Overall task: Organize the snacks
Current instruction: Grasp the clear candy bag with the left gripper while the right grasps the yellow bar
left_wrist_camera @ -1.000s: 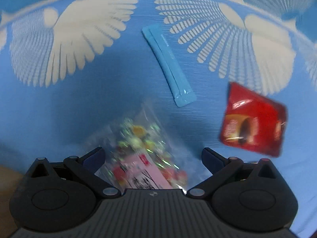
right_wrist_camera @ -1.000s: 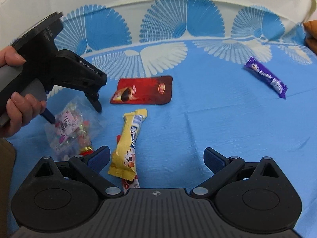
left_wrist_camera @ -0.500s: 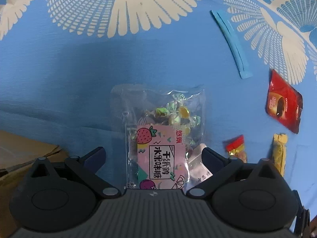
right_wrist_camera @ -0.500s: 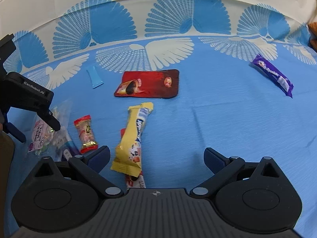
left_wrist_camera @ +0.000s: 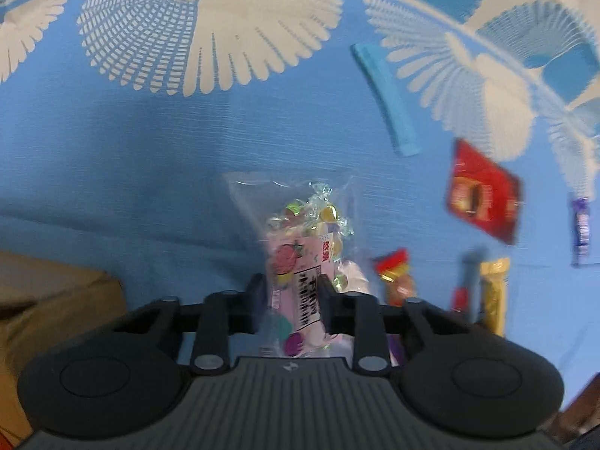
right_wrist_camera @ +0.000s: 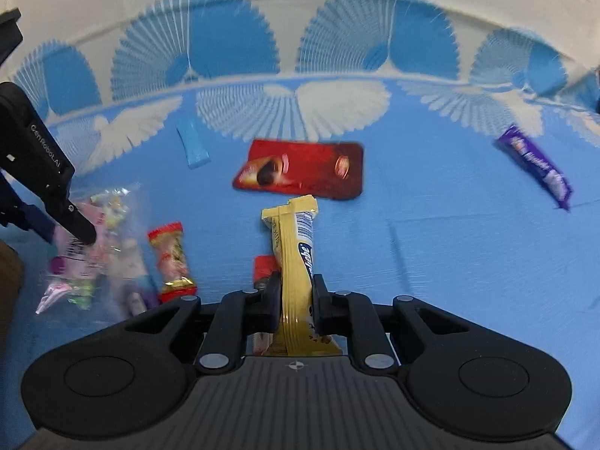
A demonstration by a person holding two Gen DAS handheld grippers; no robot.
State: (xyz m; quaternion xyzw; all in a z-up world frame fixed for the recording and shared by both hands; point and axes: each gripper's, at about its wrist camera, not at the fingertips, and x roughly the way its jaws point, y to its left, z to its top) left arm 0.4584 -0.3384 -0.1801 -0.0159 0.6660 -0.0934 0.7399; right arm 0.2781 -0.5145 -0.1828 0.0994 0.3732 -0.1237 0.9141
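Both my tools were wide open; now my left gripper (left_wrist_camera: 292, 292) is closing on the candy bag (left_wrist_camera: 300, 262) and my right gripper (right_wrist_camera: 296, 300) pinches the yellow bar (right_wrist_camera: 296, 262) below the red packet (right_wrist_camera: 300, 168), ready to lift.

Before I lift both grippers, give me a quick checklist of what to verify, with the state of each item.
1. Left gripper on the clear candy bag: ok, jaws closing, pads pinching its label.
2. Right gripper shut on the yellow bar: ok.
3. Small red packet under the yellow bar stays free: cannot tell.
4. Red-and-gold candy clear of both grips: ok.
5. Brown box beside the bag, ready to receive: cannot tell.
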